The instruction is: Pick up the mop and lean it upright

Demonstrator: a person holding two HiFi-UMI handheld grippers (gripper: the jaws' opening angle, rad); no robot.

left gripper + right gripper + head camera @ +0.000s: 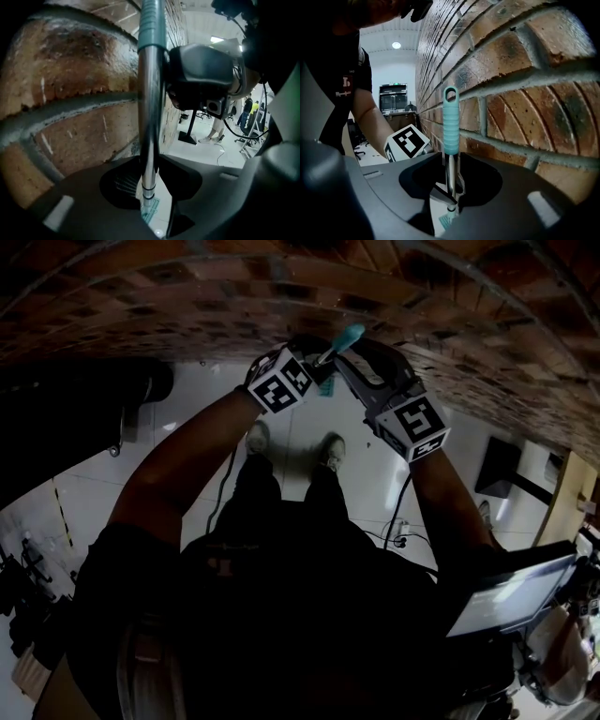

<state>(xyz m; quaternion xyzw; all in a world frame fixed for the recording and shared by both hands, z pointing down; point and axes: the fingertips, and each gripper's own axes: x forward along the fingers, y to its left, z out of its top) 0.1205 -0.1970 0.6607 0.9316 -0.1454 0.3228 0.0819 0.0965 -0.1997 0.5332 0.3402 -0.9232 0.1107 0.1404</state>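
Observation:
The mop stands upright against the brick wall (187,296). Its teal grip (342,339) (450,122) tops a metal pole (149,117), and far below shows a bit of the teal mop head (150,212). Both grippers are at the top of the pole. My left gripper (150,187) (314,367) has the pole between its jaws below the grip, and a ribbed pad shows bare beside the pole. My right gripper (451,187) (361,367) sits just under the teal grip, with a narrow gap on each side of the pole. Neither pair of pads visibly presses.
The brick wall (511,70) runs close behind the pole. The person's shoes (330,451) stand on the white tiled floor (187,418). A lit screen (511,596) sits at lower right, cables (398,531) trail on the floor, and people (248,110) stand far off.

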